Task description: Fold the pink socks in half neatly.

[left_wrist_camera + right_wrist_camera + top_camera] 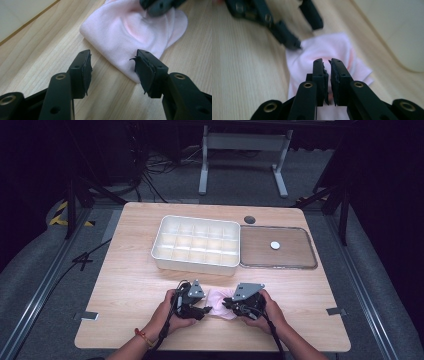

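Observation:
A small pink cloth (219, 301) lies crumpled on the wooden table (125, 285) near its front edge, between the two hand-held grippers. My left gripper (206, 310) sits at the cloth's left side. In the left gripper view its jaws (112, 67) stand open, and the cloth's (130, 32) edge lies just past the right jaw without being pressed. My right gripper (226, 304) is at the cloth's right side. In the right gripper view it (326, 61) is shut on a fold of the pink cloth (324, 47), with pink fabric showing between the pads.
Behind the hands stands a white tray (196, 263) divided into several compartments. To its right lies a clear flat lid (278, 266) with a small white disc (275, 245) on it. A dark round hole (249, 219) sits near the table's far edge.

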A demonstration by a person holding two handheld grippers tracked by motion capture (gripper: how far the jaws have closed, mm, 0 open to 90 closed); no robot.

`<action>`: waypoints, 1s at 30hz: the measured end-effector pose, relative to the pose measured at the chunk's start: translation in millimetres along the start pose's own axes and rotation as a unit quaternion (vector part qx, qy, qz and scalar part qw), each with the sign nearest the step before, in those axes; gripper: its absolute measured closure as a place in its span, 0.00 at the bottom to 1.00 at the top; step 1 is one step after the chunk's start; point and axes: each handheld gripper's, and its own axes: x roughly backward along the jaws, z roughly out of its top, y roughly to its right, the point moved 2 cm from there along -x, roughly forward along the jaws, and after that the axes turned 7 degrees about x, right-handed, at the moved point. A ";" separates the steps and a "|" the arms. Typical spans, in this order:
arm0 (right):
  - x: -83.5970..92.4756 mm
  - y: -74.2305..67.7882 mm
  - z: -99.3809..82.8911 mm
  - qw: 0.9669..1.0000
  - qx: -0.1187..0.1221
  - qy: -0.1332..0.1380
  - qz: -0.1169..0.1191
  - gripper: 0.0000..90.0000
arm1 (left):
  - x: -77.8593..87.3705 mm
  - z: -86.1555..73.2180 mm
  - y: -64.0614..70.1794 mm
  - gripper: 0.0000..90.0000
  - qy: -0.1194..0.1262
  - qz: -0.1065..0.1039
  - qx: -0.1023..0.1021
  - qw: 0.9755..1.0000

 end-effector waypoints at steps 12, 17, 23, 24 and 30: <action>-10.4 0.0 -10.0 0.999 -0.007 -0.049 0.021 0.95 | 1.0 -1.4 -11.3 0.44 0.002 -0.001 0.021 1.000; -10.5 -3.8 -9.6 0.999 -0.004 -0.052 0.007 0.95 | 20.6 4.6 -9.8 0.47 0.042 -0.020 0.033 0.998; -10.5 -5.3 -10.3 0.999 -0.001 -0.049 -0.002 0.95 | 14.1 1.7 -1.5 0.47 0.024 -0.023 0.033 0.999; -10.5 -5.3 -10.3 0.999 -0.001 -0.049 -0.002 0.95 | 14.1 1.7 -1.5 0.47 0.024 -0.023 0.033 0.999; -3.3 -4.8 -7.9 1.000 -0.002 -0.025 0.001 0.99 | 2.2 -0.8 -0.7 0.46 -0.003 -0.014 0.024 1.000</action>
